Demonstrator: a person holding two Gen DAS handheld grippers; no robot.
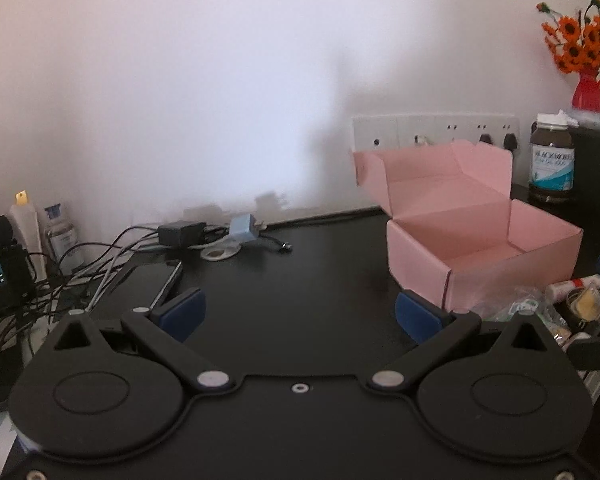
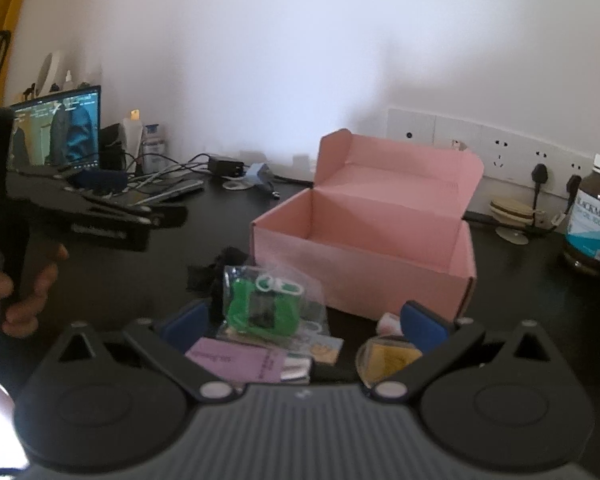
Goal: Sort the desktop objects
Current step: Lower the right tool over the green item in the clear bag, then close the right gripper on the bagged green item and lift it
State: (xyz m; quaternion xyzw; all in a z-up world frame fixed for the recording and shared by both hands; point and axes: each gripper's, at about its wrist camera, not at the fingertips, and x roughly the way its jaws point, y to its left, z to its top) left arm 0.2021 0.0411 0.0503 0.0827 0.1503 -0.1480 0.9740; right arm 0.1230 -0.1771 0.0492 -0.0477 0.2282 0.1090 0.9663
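- The purple packet and the round yellow-lidded tub are partly cut off by the right gripper body; their print is too blurred to read.
- The right gripper's blue pads stand wide apart, holding nothing, above the clutter at 6 o'clock in its view.
- The left gripper is likewise spread open and empty over bare black desk.
- A clear crinkled bag with a green toy lies just beside the pink box, at its 7 o'clock; a black crumpled item touches the bag.
- The box is matte cardboard, lid flipped up, inside empty.
- A hand grips the left gripper's handle at 9 o'clock.
- Tangled cables, a brown supplement bottle and a laptop screen ring the desk.
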